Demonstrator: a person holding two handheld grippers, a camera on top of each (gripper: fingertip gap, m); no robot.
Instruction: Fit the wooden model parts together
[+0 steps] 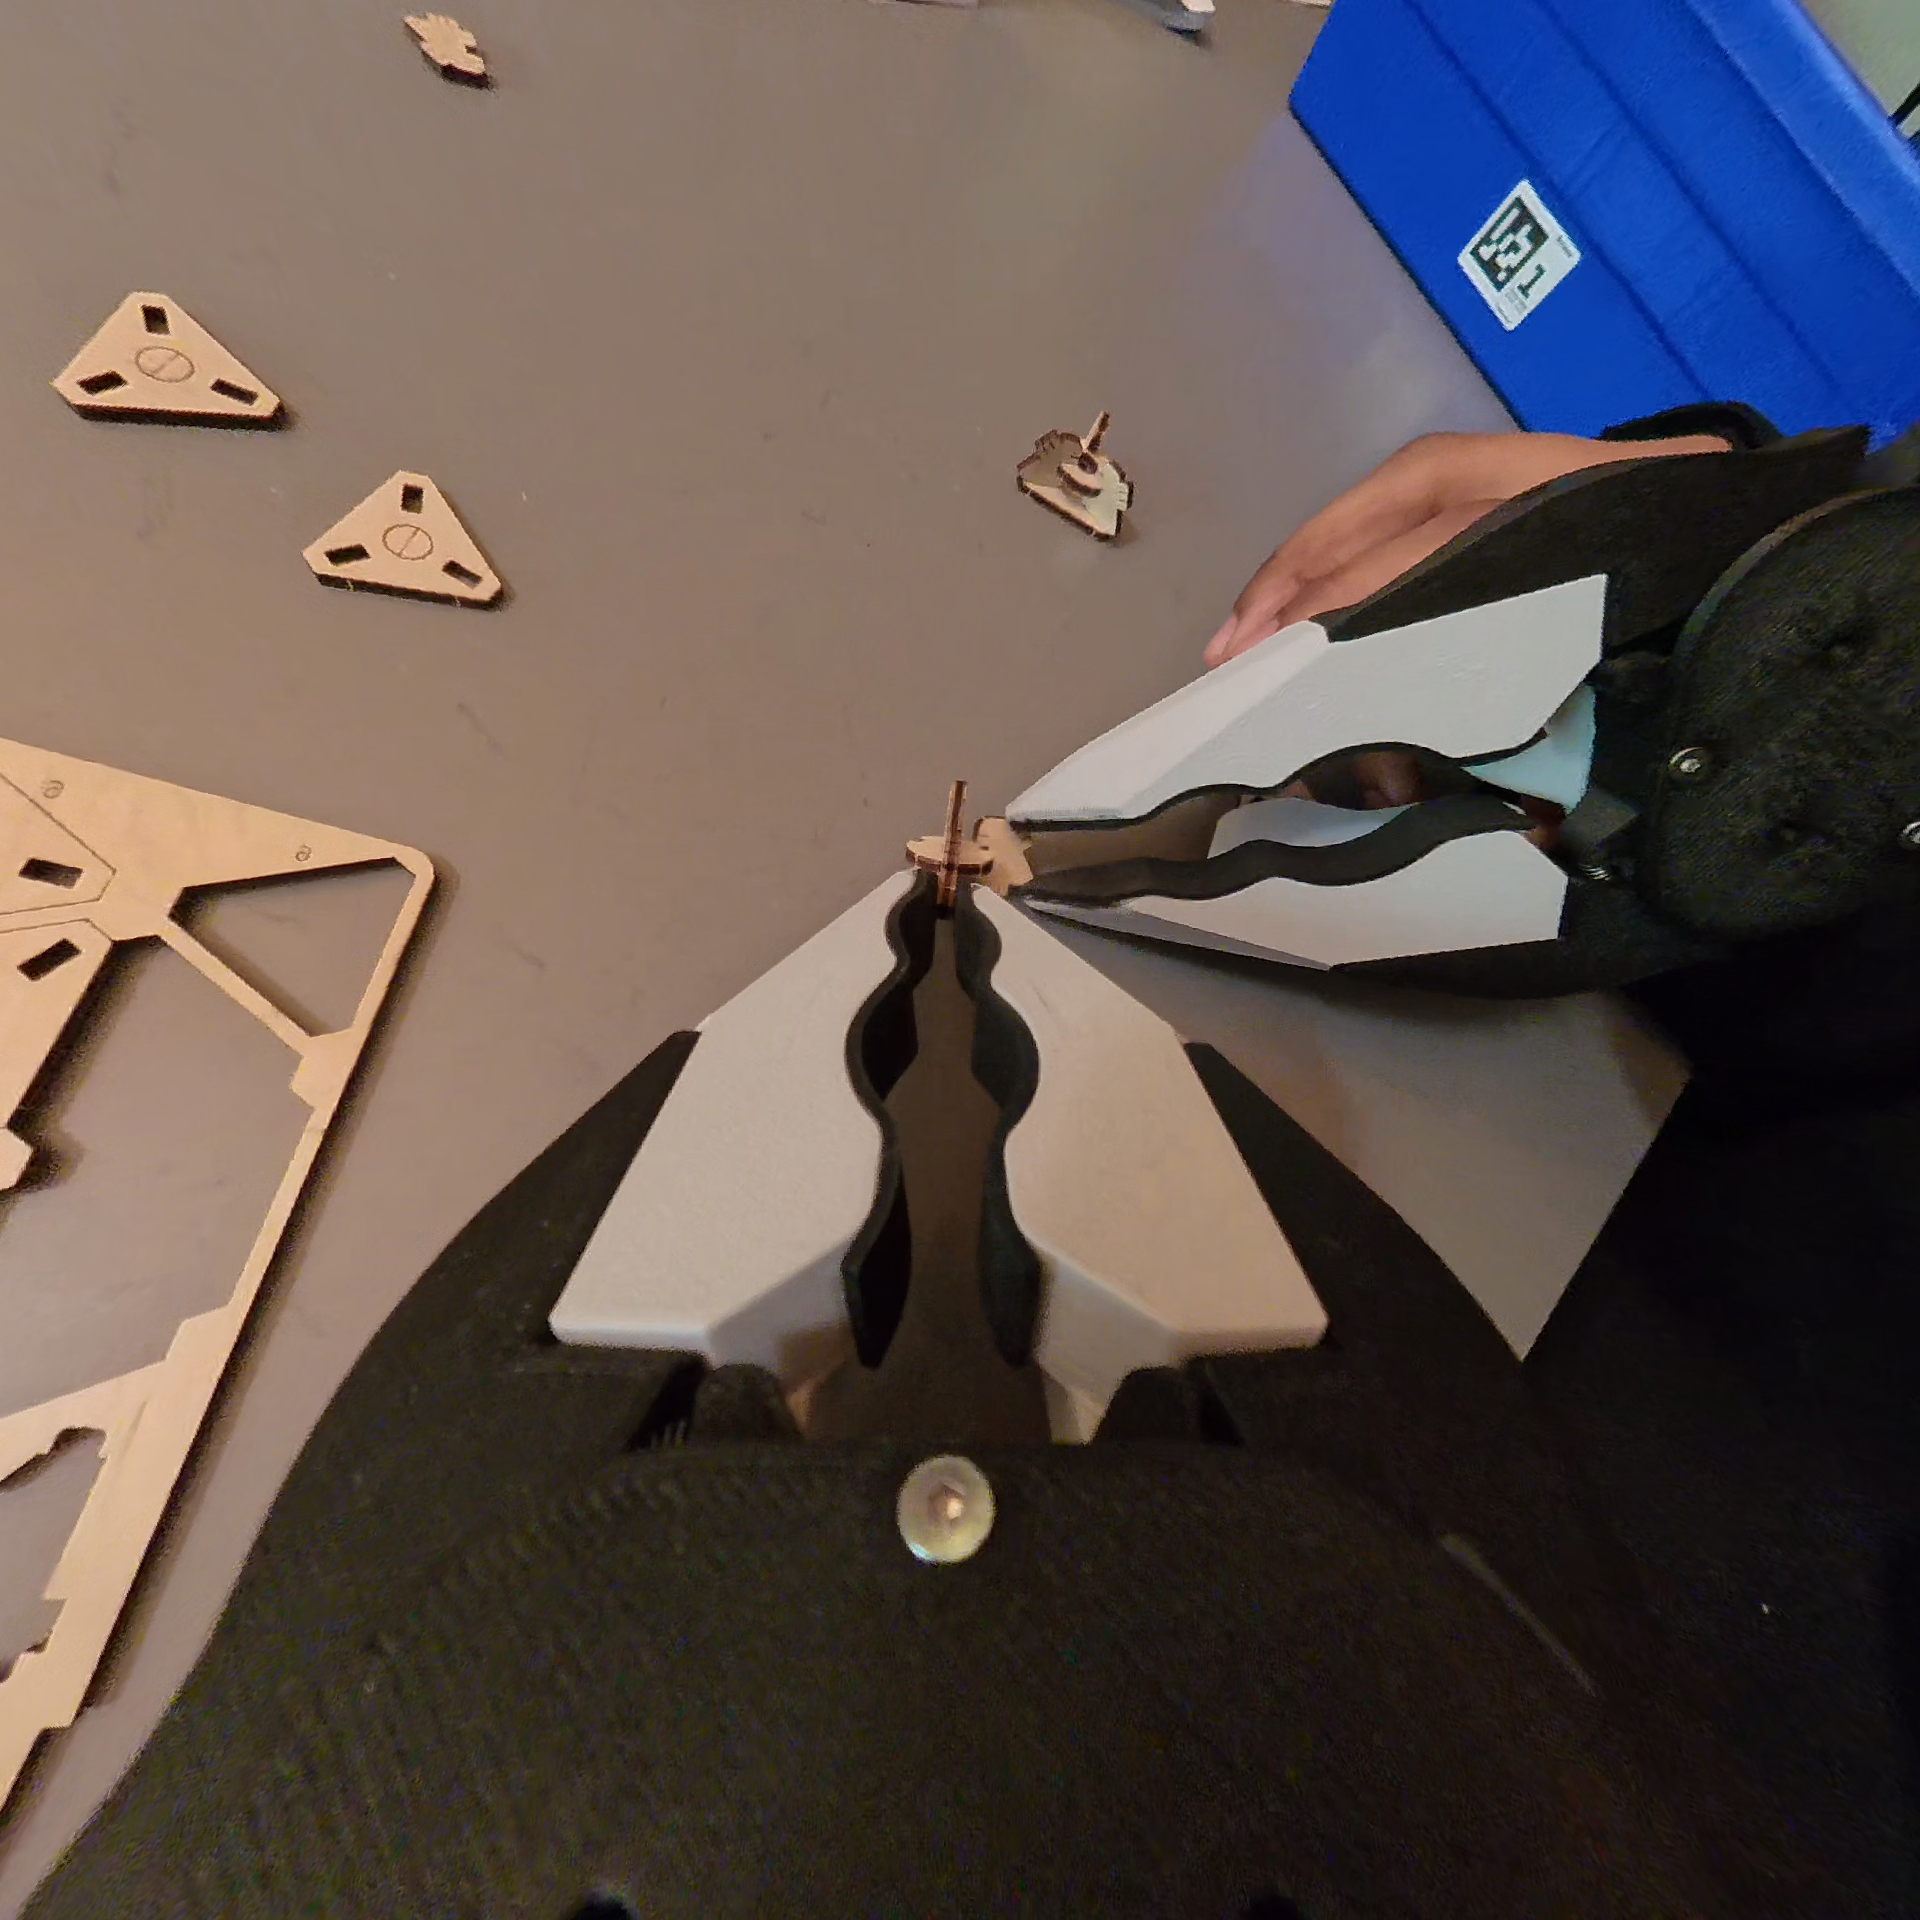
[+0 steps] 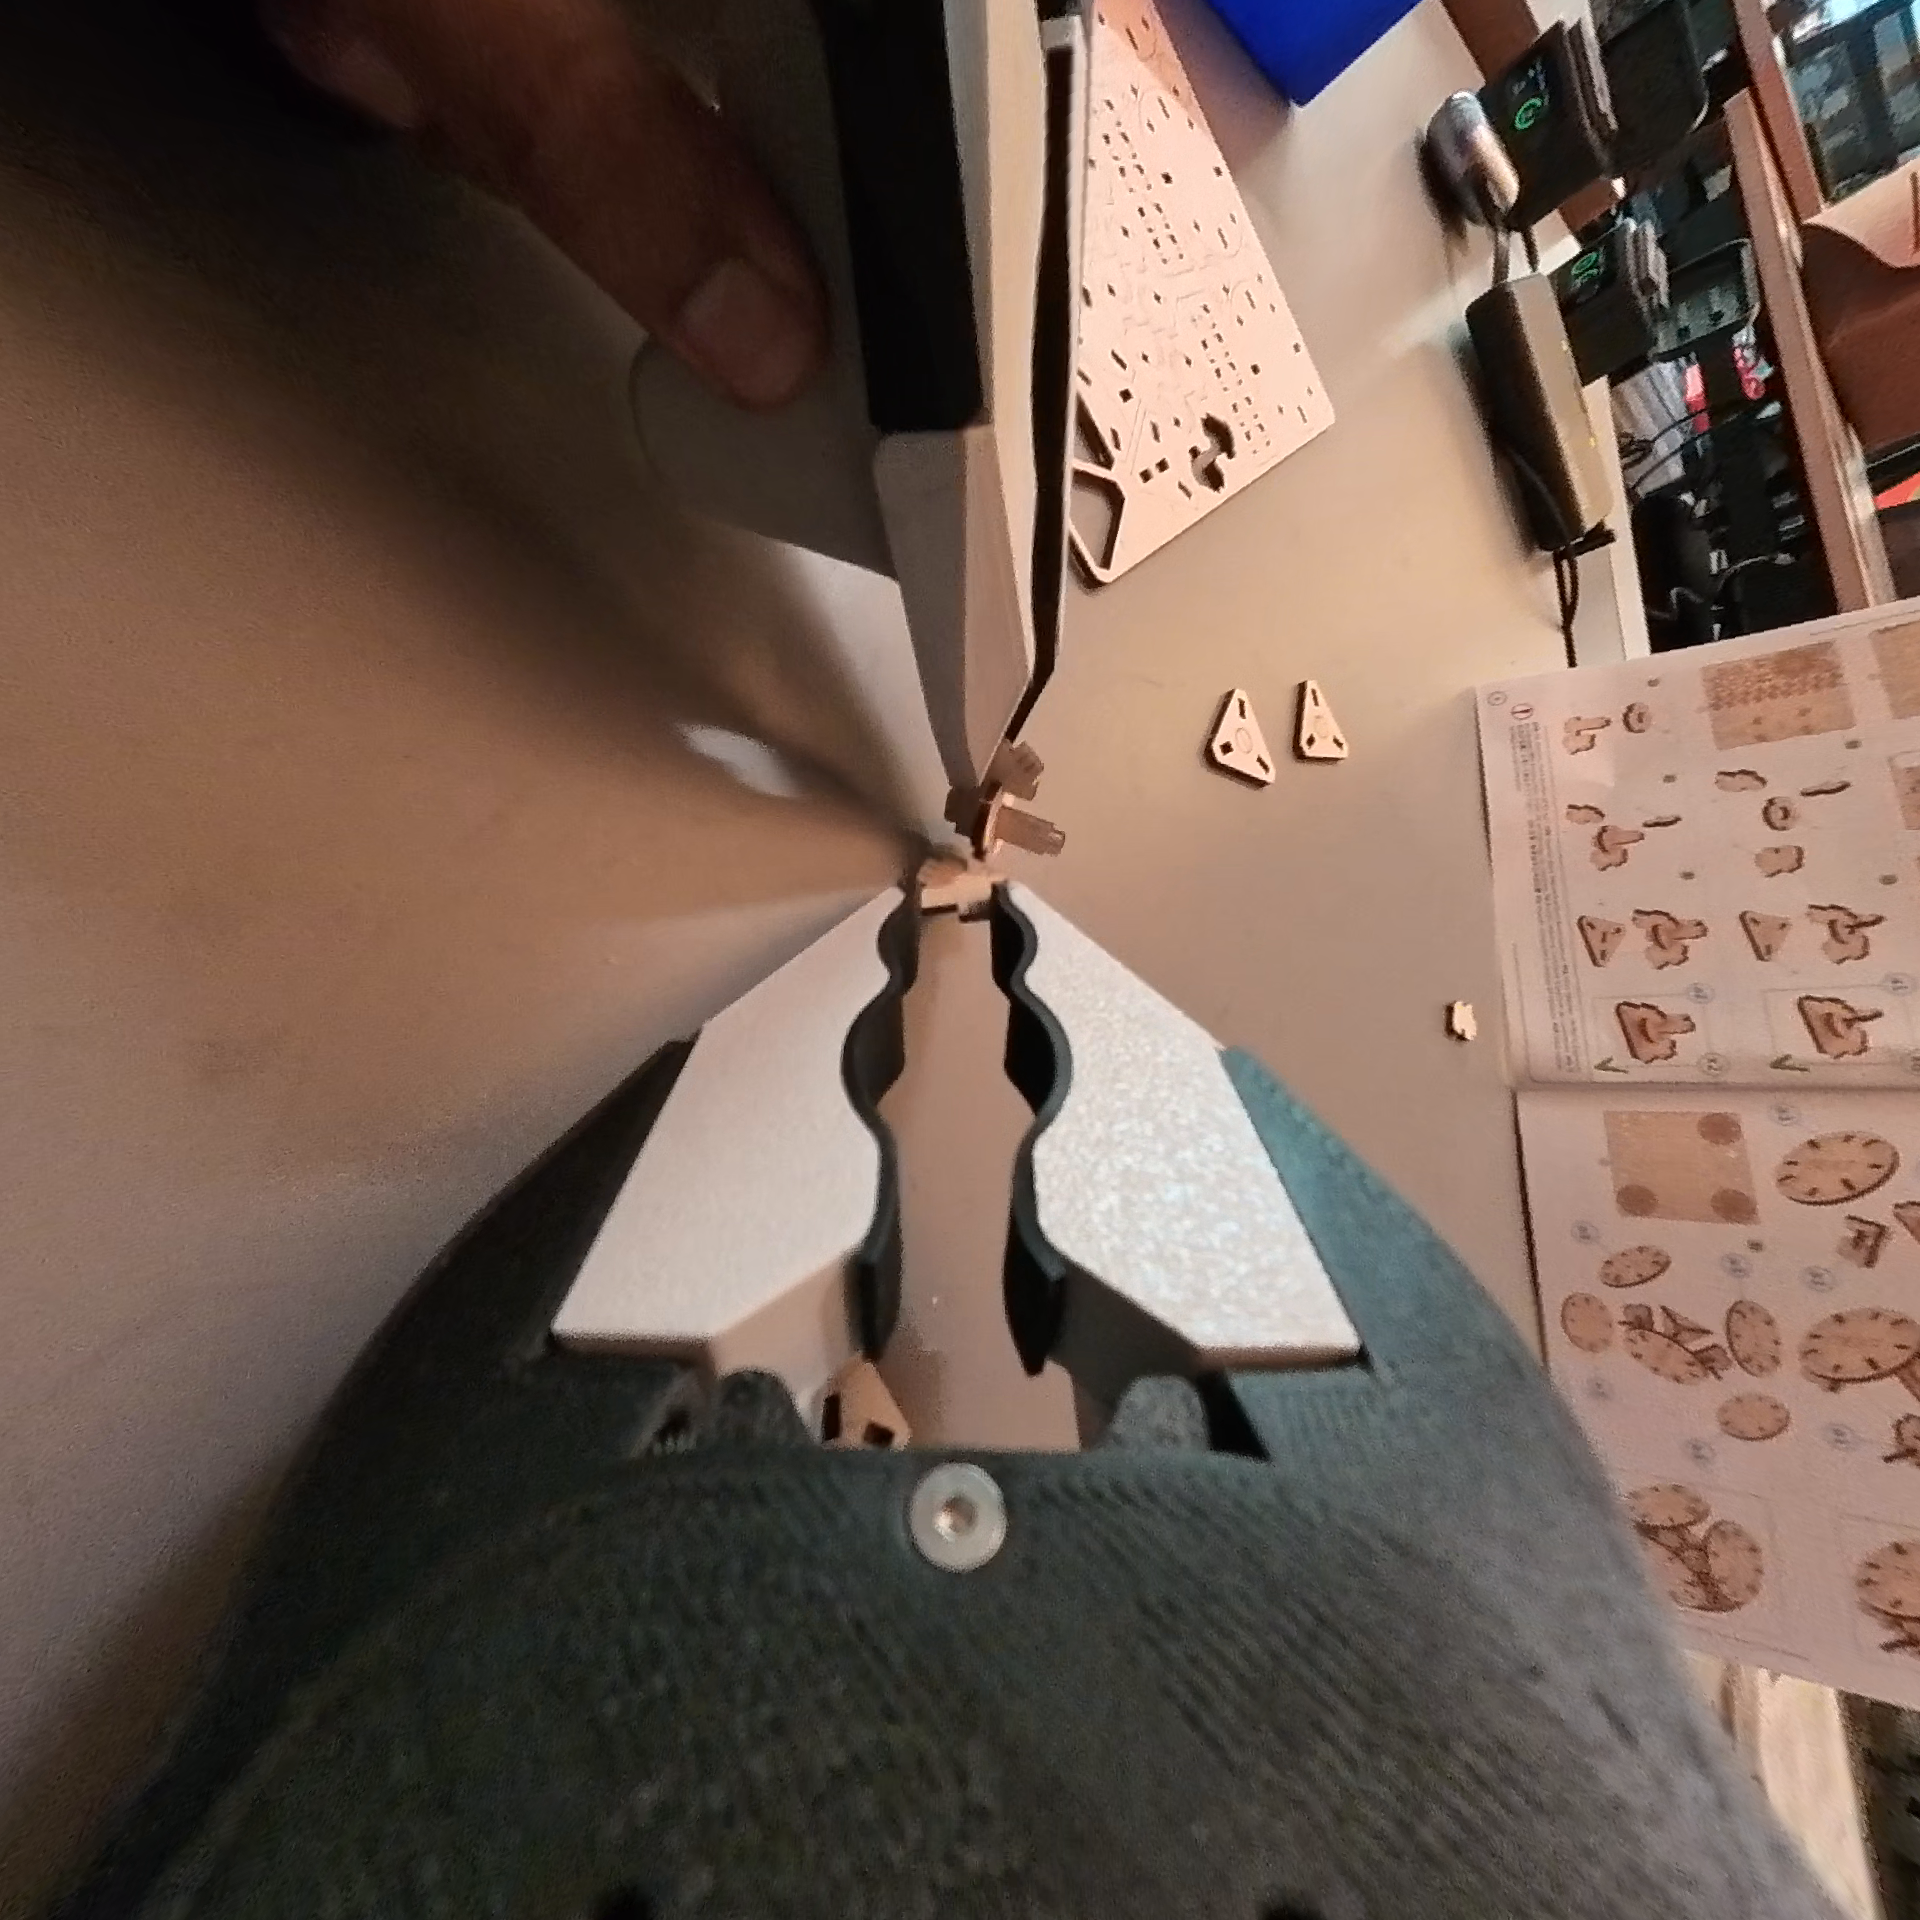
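Nearest the left wrist camera, left gripper (image 1: pixel 943 902) pinched tight on thin wooden pin (image 1: pixel 953 847) carrying small wooden disc (image 1: pixel 940 854), above grey worktop (image 1: pixel 675 623). Right gripper (image 1: pixel 1023 854) angled in from right, jaws narrow, clamping small wooden piece (image 1: pixel 1006 852) right beside disc; hand (image 1: pixel 1382 540) behind it. To the left, cut-out plywood sheet (image 1: pixel 312 1039) flat, partly off frame. Farther out, two triangular wooden plates (image 1: pixel 166 364) (image 1: pixel 405 545), small assembled wooden part (image 1: pixel 1075 483), another toothed piece (image 1: pixel 447 47) toward far edge. Blue bin (image 1: pixel 1642 187) with a tag at far right corner. In right wrist view, instruction sheet (image 2: pixel 1704 1039) lying at right, second perforated plywood sheet (image 2: pixel 1174 312) beyond.
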